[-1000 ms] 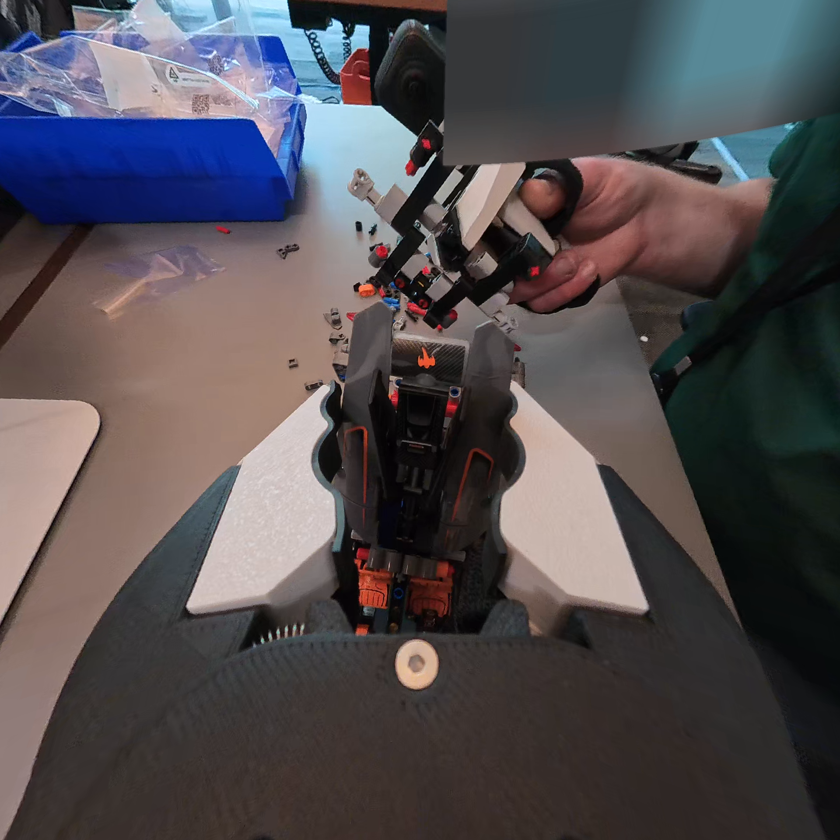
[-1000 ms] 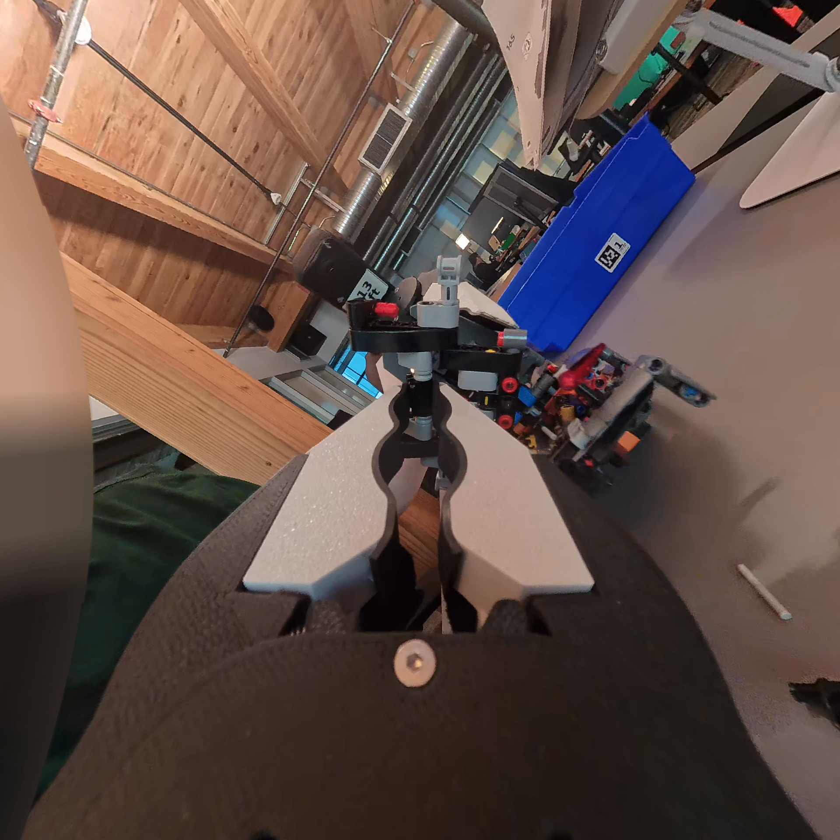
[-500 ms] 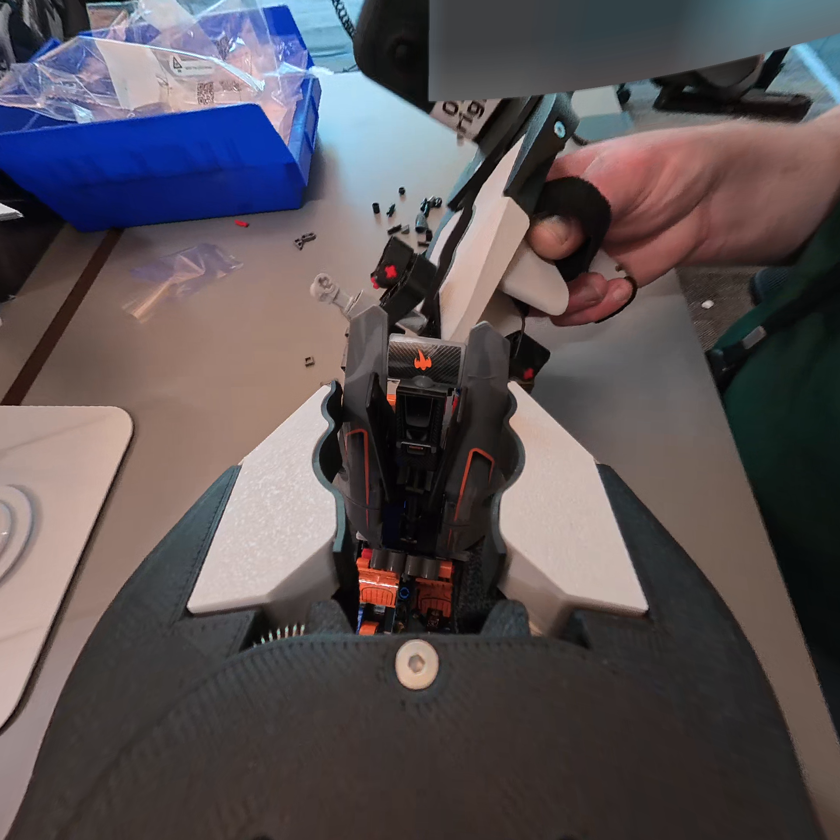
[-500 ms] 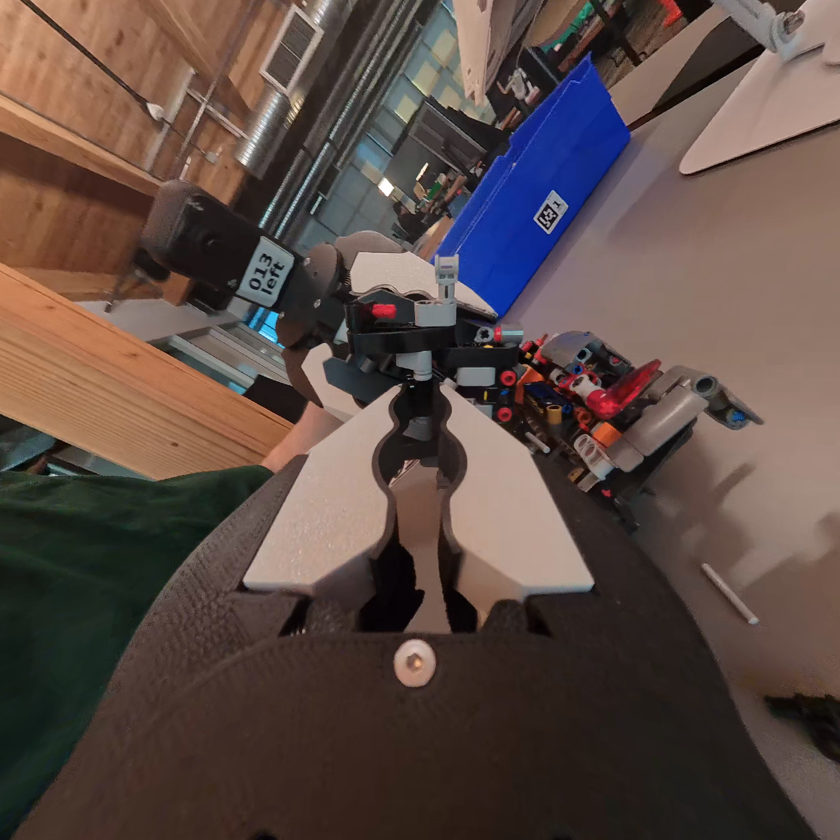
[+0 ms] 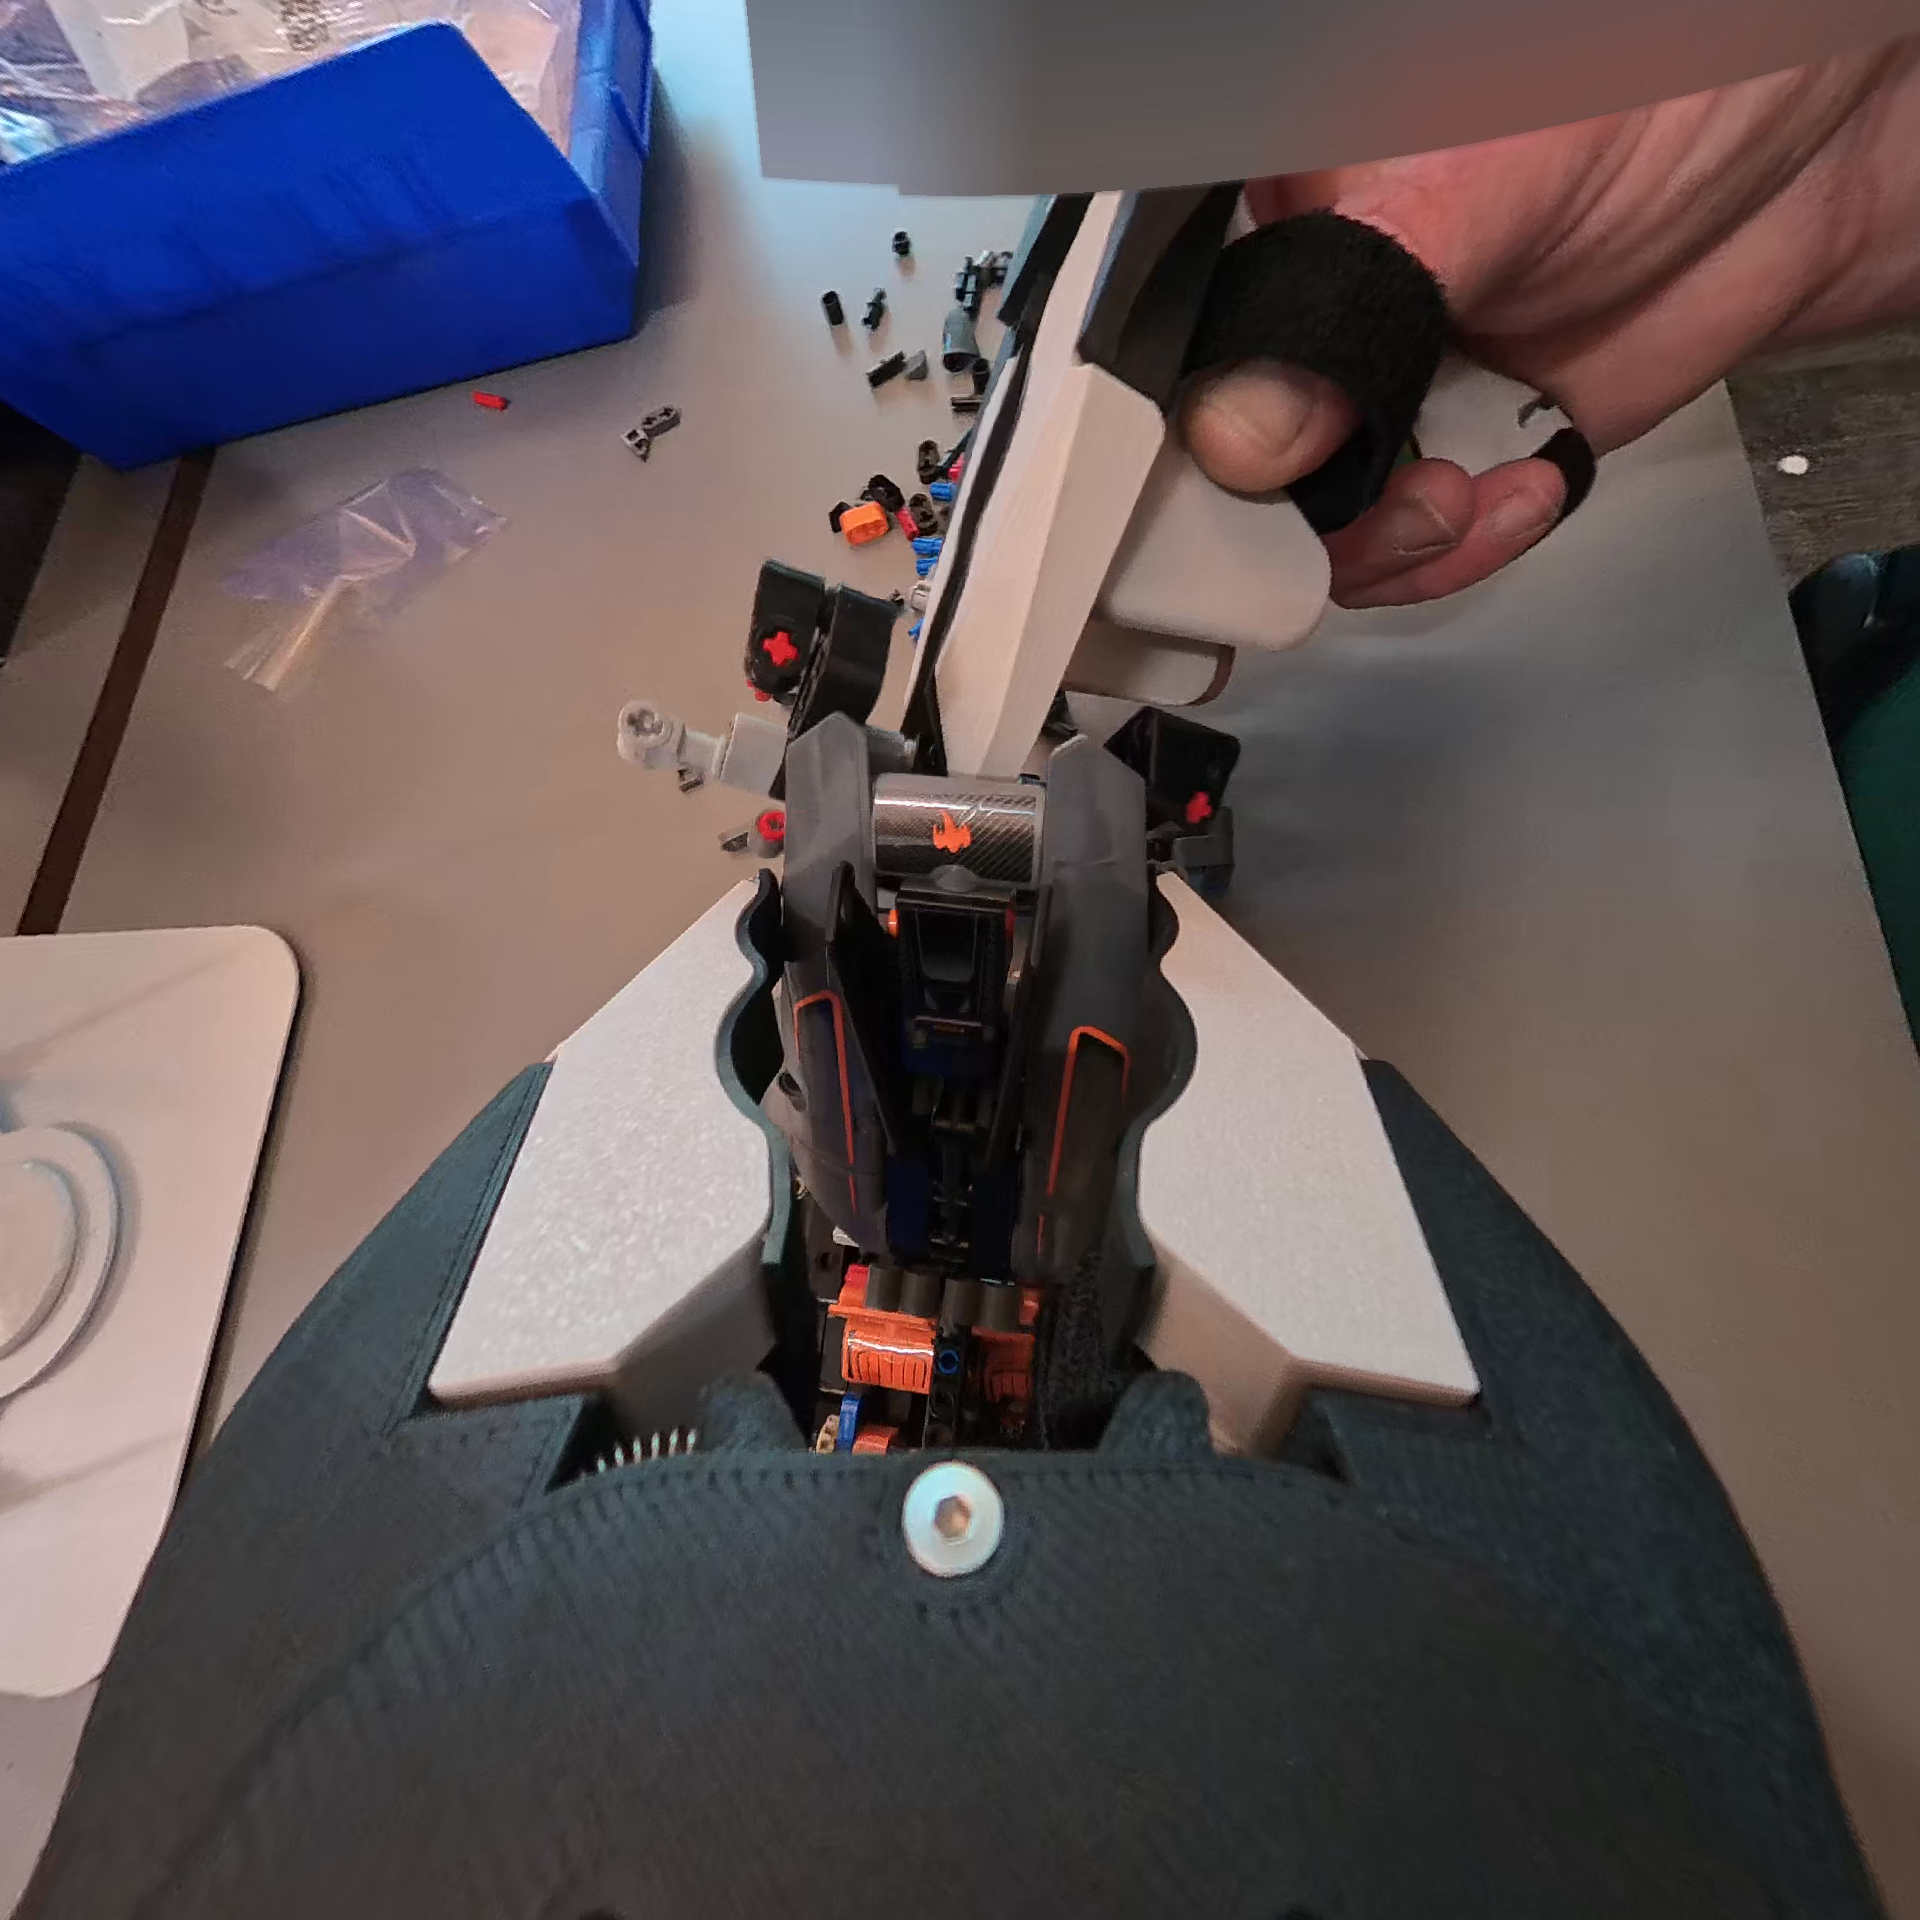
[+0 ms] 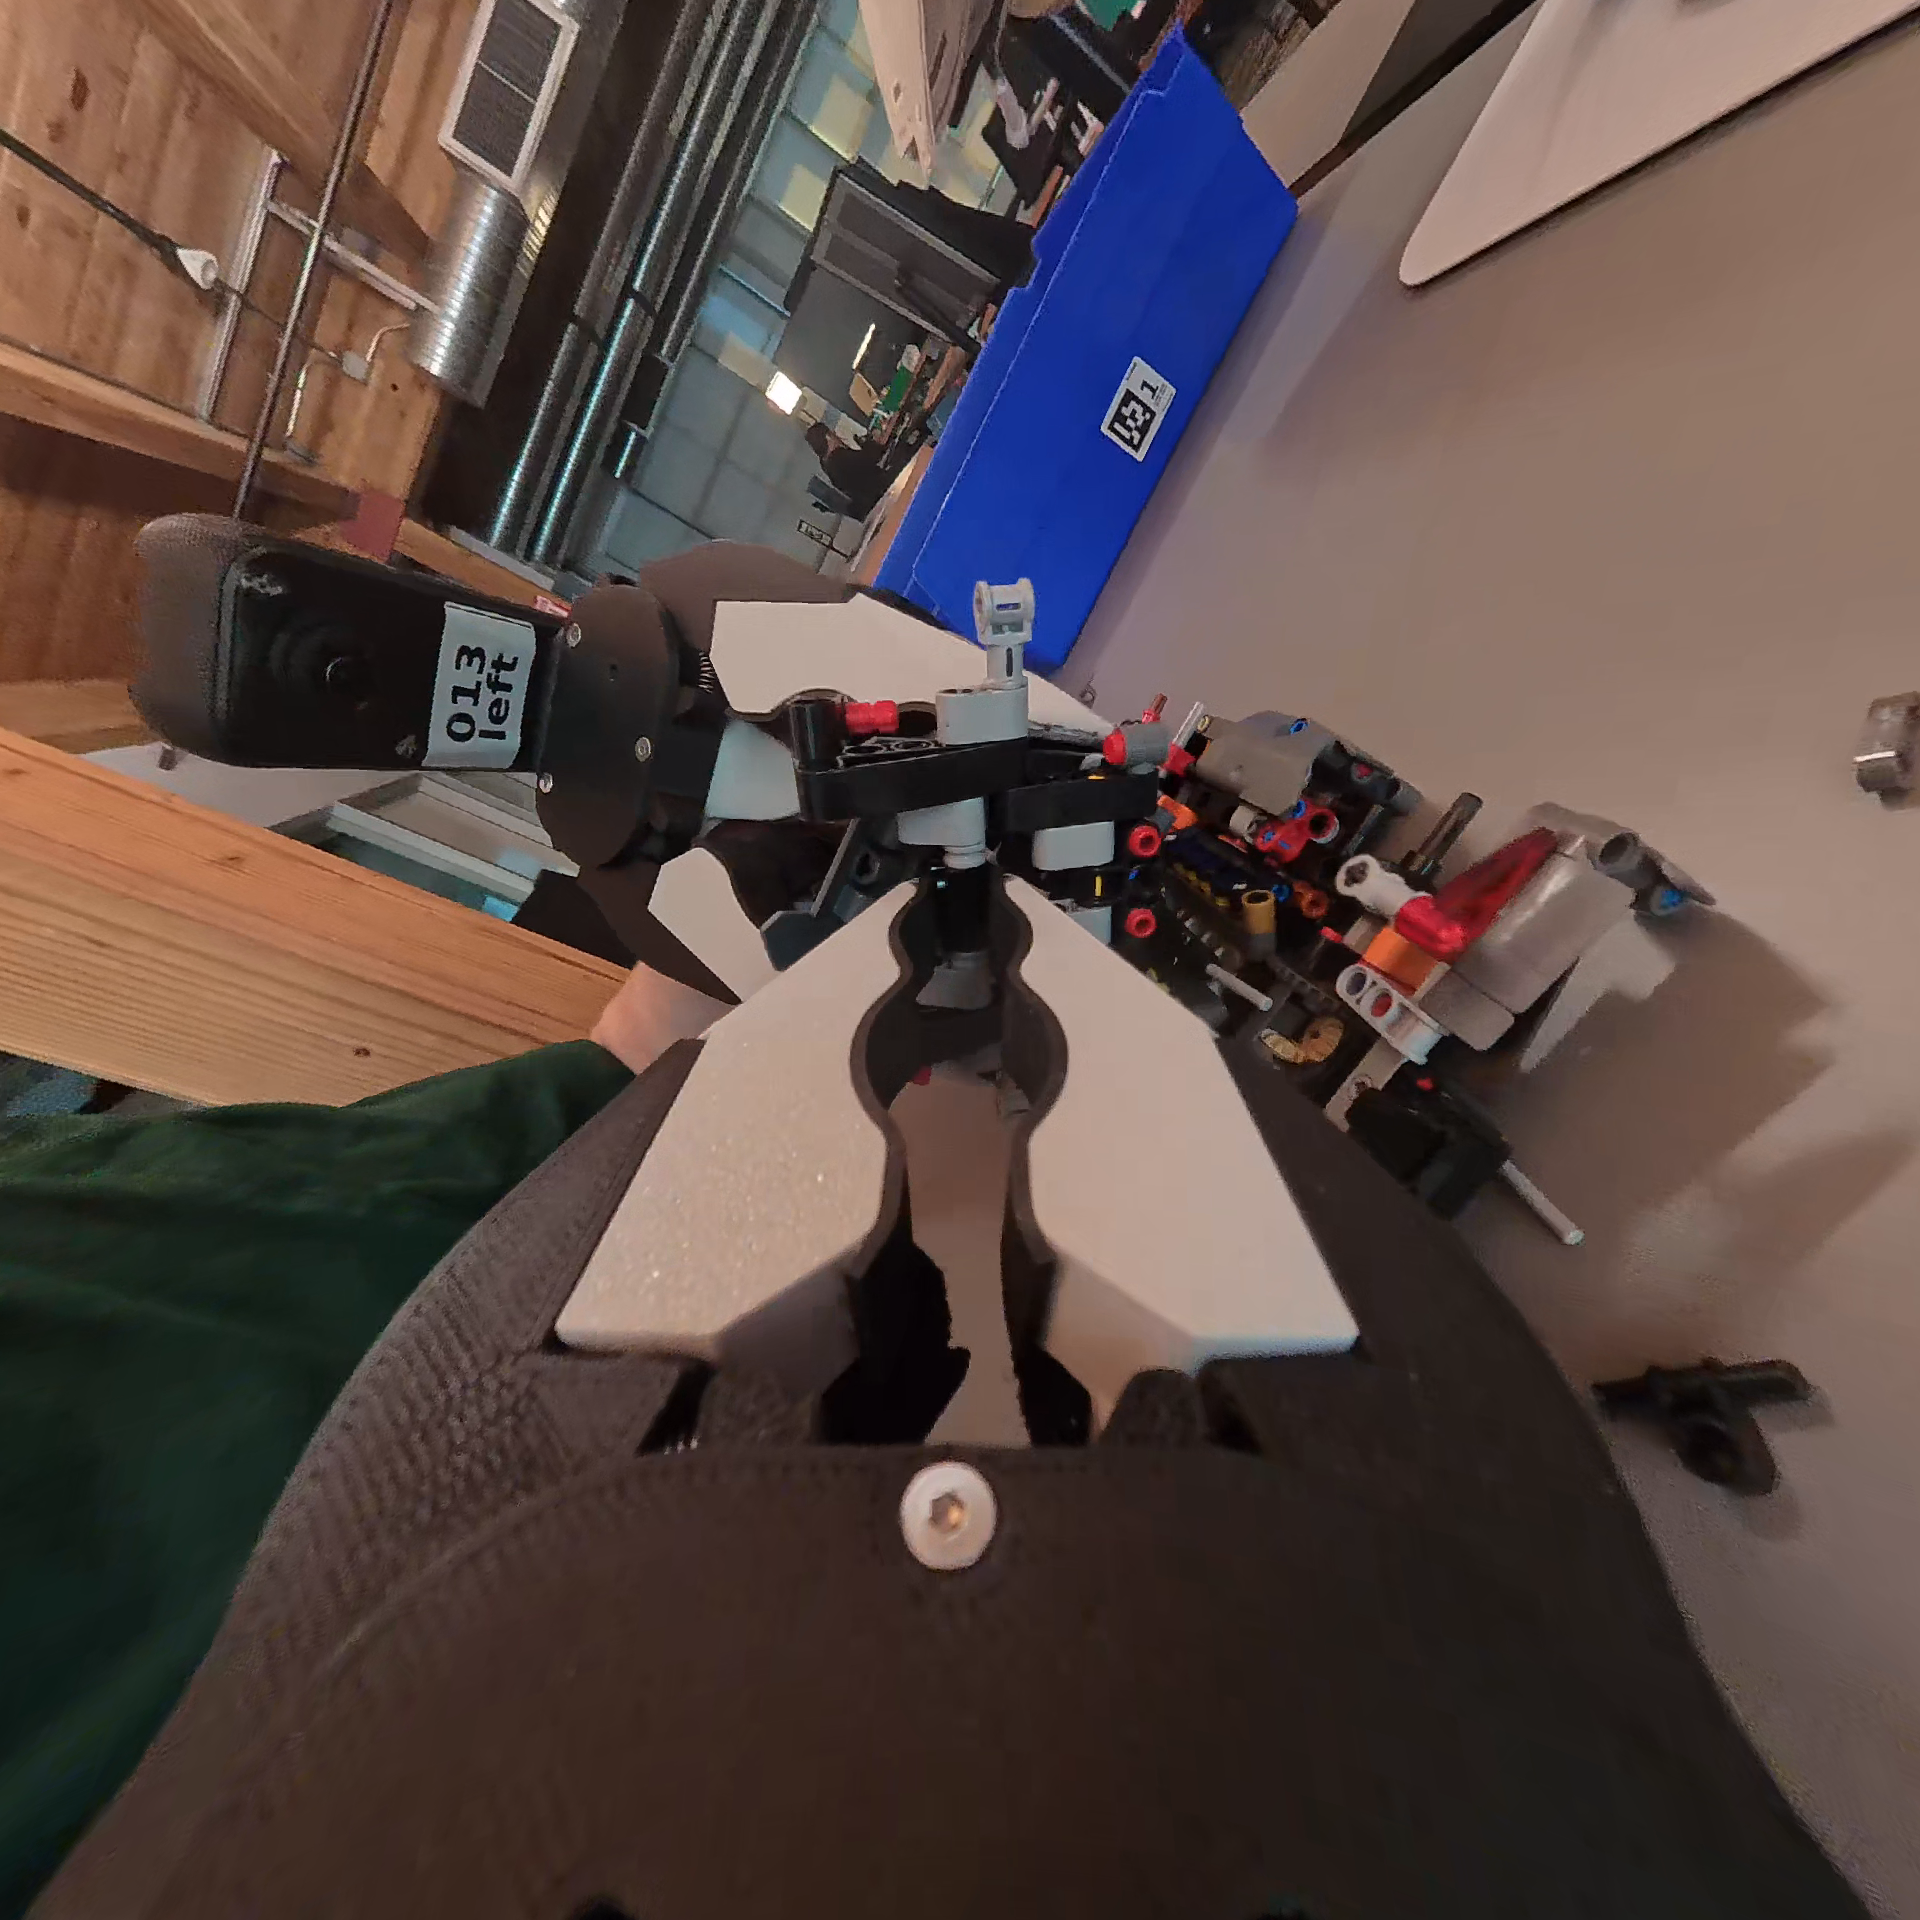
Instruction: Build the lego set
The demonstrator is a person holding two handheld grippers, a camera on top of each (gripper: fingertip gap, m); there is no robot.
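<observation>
Left wrist view: left gripper [image 5: 961, 935], w/ matte white wedge fingers on a ribbed dark printed body, is clamped on a lego car body [image 5: 956, 1039] — glossy dark-grey curved panels w/ orange trim, a carbon-weave roof tile, and orange and blue bits near the base. Just beyond its nose, the right gripper [image 5: 935, 764] comes in from far right, held by a hand [image 5: 1507, 343] w/ black fabric loops over thumb and finger.

Right wrist view: right gripper's fingers are closed tight on the thin black/grey stem of a lego subassembly [image 6: 966, 769] — black angular beams, light-grey connectors, red pins and a grey ball-joint piece sticking up. It sits right against the front of the car body.

Smooth grey table [image 5: 436, 790] carries loose lego pieces [image 5: 914, 468], small and mostly black, far of both grippers. A bigger built chunk [image 6: 1455, 935], grey w/ a red wedge, lies right. Blue plastic bin [image 5: 312, 260] w/ crinkly clear bags is far left. A flat, rounded white mat [image 5: 135, 1143] sits near left.
</observation>
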